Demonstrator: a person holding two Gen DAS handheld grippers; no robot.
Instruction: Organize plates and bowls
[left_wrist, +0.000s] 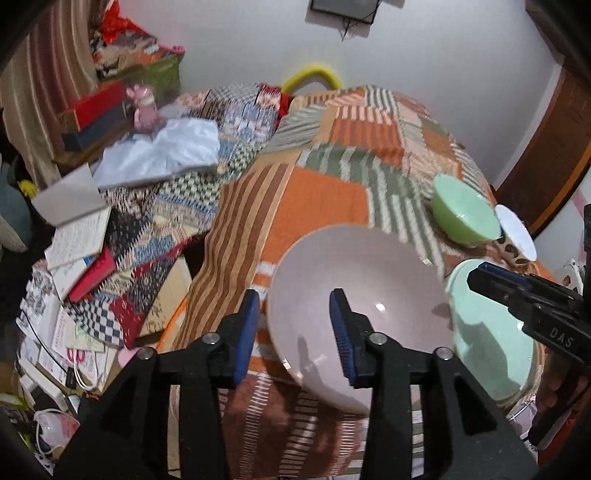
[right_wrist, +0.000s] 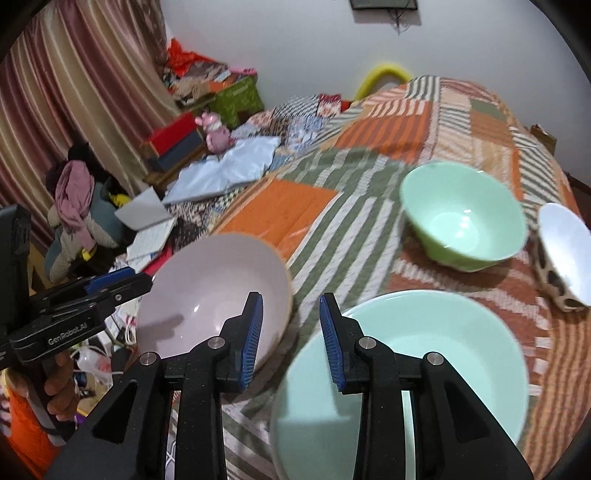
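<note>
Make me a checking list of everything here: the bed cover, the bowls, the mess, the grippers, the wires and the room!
Surface: patchwork quilt in orange, green and brown stripes.
Job's things: pale pink bowl, wide mint bowl, smaller green bowl, white bowl with dark spots; all upright and apart.
Clutter: papers and books, pink toy figure.
Grippers: left hand-held gripper open at the pink bowl's rim; right hand-held gripper open, between the pink and mint bowls.
Cables: white cord beside the papers.
Surroundings: striped curtain, white wall.
</note>
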